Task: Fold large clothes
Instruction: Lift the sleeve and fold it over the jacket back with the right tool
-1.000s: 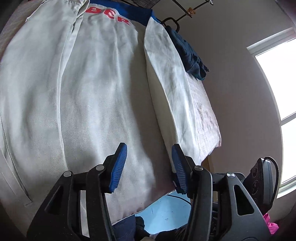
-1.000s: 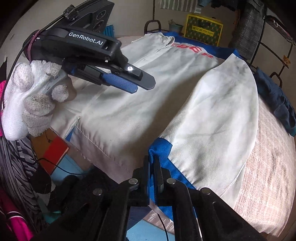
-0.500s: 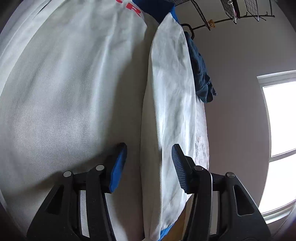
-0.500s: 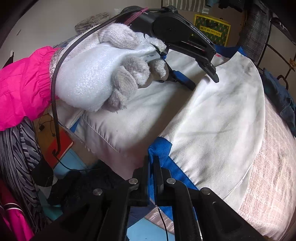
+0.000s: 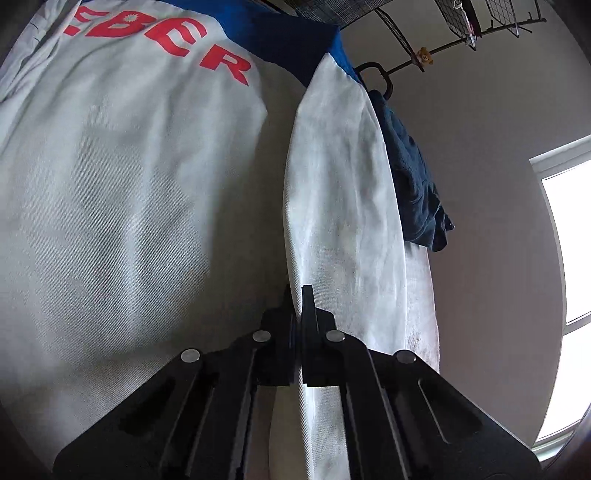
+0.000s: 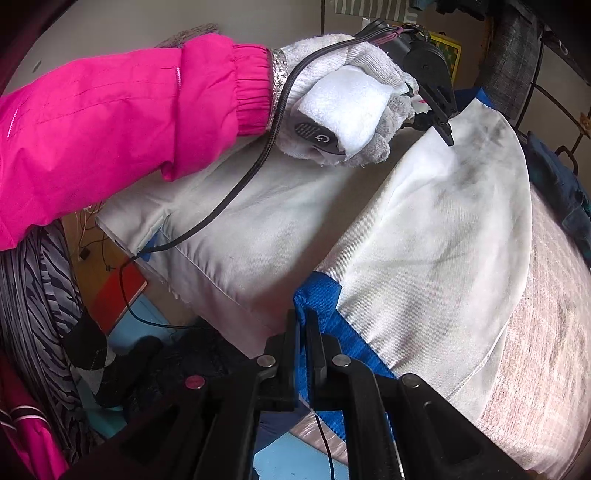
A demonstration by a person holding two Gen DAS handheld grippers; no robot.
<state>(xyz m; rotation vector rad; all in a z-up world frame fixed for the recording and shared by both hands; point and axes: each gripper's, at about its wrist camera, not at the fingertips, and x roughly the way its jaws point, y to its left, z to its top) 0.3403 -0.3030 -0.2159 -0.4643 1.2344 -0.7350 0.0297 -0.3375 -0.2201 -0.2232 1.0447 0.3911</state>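
A large white jacket [image 5: 140, 206] with red letters and blue trim lies spread on a table [image 6: 543, 332]. Its sleeve [image 5: 343, 206] lies folded along the right side. My left gripper [image 5: 296, 291] is shut on the sleeve's inner edge, partway up. In the right wrist view the left gripper [image 6: 443, 129] pinches the sleeve [image 6: 443, 236] near its far end. My right gripper [image 6: 303, 317] is shut on the blue cuff [image 6: 321, 299] at the sleeve's near end, at the table's front edge.
A dark blue garment [image 5: 413, 184] lies at the table's far right corner, also in the right wrist view [image 6: 561, 192]. A wire rack [image 5: 461, 22] stands behind. Clothes and cables [image 6: 122, 354] lie on the floor left of the table. A window [image 5: 569, 280] is on the right.
My left gripper moved forward over the jacket to the sleeve's inner edge and closed on it. My right gripper stayed shut on the cuff.
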